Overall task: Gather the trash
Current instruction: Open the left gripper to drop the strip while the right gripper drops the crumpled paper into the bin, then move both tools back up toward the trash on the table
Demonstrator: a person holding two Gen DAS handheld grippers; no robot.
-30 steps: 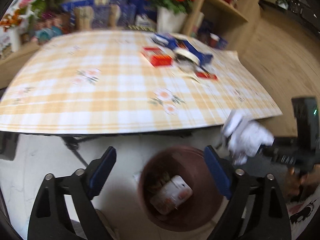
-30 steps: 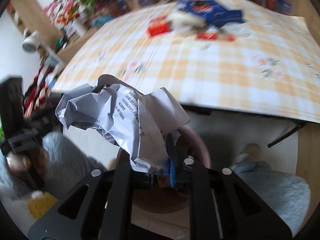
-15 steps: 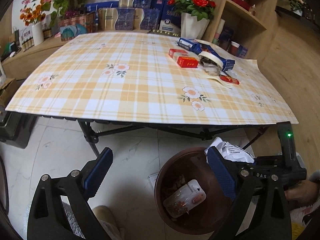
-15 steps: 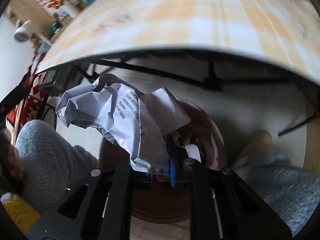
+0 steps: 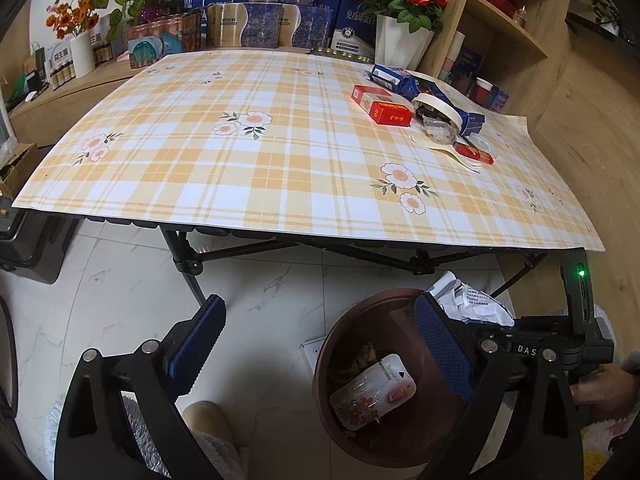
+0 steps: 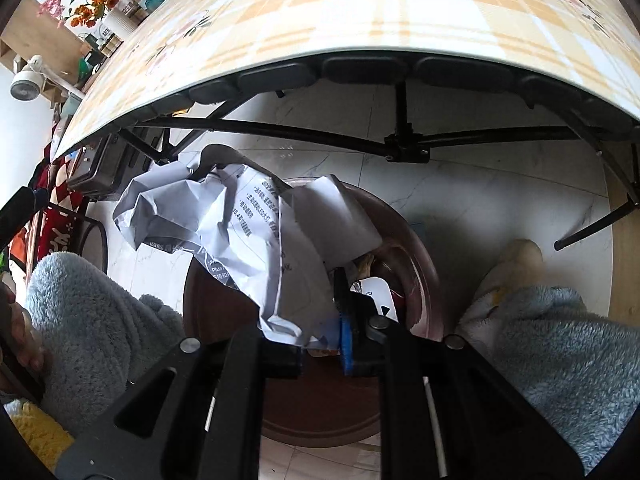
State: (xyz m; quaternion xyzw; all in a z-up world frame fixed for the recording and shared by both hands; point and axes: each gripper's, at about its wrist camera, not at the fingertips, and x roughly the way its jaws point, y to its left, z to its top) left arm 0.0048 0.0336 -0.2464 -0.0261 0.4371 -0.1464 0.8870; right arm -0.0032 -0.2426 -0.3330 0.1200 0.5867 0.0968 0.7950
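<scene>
My right gripper (image 6: 320,340) is shut on a crumpled white paper (image 6: 256,236) and holds it just over the brown round bin (image 6: 416,256) on the floor. In the left wrist view the same paper (image 5: 472,300) hangs at the bin's (image 5: 360,444) far right rim, with a white snack packet (image 5: 372,392) lying inside. My left gripper (image 5: 316,344) is open and empty, above the floor in front of the bin. More trash lies on the table: red boxes (image 5: 382,104), a blue packet (image 5: 404,80), a tape roll (image 5: 436,108).
The folding table with a yellow plaid cloth (image 5: 240,152) stands over the bin, its black legs (image 6: 404,140) close behind. Boxes and flower vases line the back. A wooden shelf (image 5: 508,28) is at the right. My slippered feet flank the bin.
My right gripper has dropped below the table edge with the paper and now holds it over the bin. The left gripper has pulled back and steadied, still open.
</scene>
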